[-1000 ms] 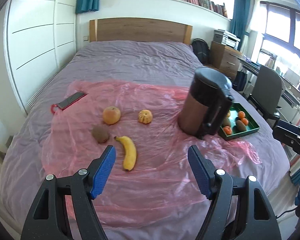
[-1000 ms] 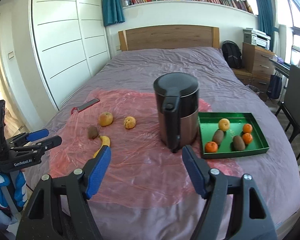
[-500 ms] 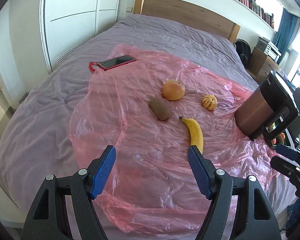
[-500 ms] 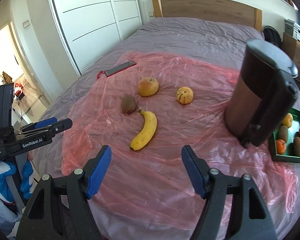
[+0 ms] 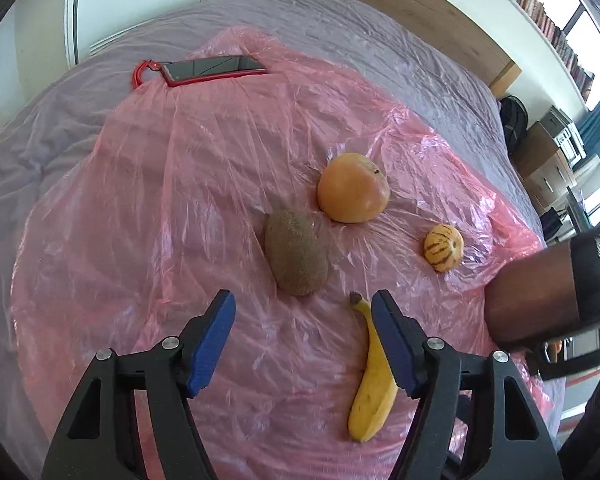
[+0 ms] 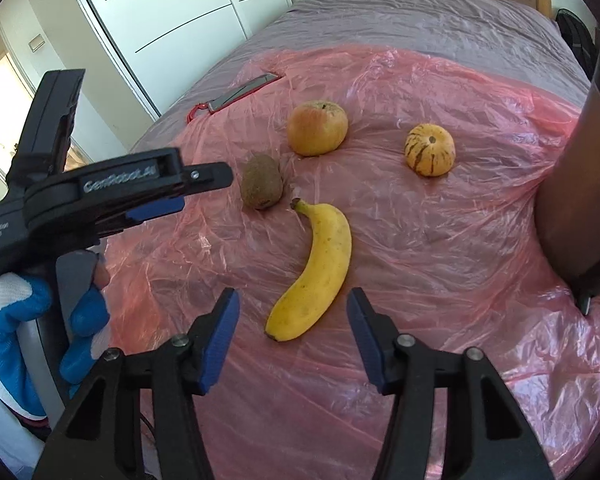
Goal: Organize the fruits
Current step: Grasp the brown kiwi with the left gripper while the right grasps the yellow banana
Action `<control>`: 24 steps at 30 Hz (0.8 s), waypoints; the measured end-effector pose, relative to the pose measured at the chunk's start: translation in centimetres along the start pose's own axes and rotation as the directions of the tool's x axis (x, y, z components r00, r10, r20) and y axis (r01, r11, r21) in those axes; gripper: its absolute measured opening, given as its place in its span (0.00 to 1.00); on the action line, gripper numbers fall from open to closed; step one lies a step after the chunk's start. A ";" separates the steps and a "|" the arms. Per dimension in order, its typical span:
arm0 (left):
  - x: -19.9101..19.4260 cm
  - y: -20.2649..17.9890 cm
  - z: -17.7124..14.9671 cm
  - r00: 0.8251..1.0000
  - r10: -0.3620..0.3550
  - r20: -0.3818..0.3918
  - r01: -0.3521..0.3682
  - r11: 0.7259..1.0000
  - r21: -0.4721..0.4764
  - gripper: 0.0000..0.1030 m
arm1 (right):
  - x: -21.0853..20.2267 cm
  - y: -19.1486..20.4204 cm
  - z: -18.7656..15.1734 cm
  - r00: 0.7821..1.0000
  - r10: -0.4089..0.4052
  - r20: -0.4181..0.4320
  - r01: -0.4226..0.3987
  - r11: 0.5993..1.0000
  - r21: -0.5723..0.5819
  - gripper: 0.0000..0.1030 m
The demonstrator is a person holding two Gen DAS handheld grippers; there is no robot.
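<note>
Four fruits lie on a pink plastic sheet (image 5: 180,184) on the bed: a brown kiwi (image 5: 296,258), an orange-red apple (image 5: 354,188), a small striped yellow fruit (image 5: 443,248) and a banana (image 5: 374,376). My left gripper (image 5: 303,340) is open and empty, just short of the kiwi, with the banana by its right finger. My right gripper (image 6: 293,342) is open and empty over the banana's (image 6: 316,268) near end. The right wrist view also shows the kiwi (image 6: 261,181), apple (image 6: 317,128), striped fruit (image 6: 430,150) and the left gripper (image 6: 156,196) from the side.
A dark kettle (image 5: 552,292) stands at the right of the sheet, also at the right edge of the right wrist view (image 6: 580,184). A phone in a red case (image 5: 212,69) lies at the sheet's far left. White wardrobe doors (image 6: 172,20) line the left wall.
Both grippers have moved down and closer to the fruits. The left now faces the kiwi, the right the banana. The green tray has left both views. Both jaws remain open.
</note>
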State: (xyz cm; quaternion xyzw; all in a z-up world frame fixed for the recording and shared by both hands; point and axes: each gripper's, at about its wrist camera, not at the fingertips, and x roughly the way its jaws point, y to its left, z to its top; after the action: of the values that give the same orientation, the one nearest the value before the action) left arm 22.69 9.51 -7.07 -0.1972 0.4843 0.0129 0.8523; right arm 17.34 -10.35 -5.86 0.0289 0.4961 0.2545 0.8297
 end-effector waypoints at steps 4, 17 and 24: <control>3.1 -0.2 1.7 0.997 0.065 -0.033 -0.066 0.998 -0.025 0.58 | 2.1 -1.1 0.9 1.000 -0.006 -0.021 0.006 1.000 0.030 0.38; 7.3 -0.3 2.1 0.986 0.125 -0.111 -0.129 0.991 -0.023 0.56 | 7.5 -2.8 1.5 0.995 0.022 -0.101 -0.013 0.996 0.093 0.17; 9.1 -0.4 1.4 0.980 0.153 -0.131 -0.150 0.988 0.028 0.56 | 9.4 -2.5 1.2 0.990 0.017 -0.136 -0.005 0.996 0.092 0.15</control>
State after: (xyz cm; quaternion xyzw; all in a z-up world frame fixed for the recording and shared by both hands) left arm 28.73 8.14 -13.86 -0.1525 0.5535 0.0604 0.8166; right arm 22.89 -8.04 -13.64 0.0521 0.5628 0.2375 0.7900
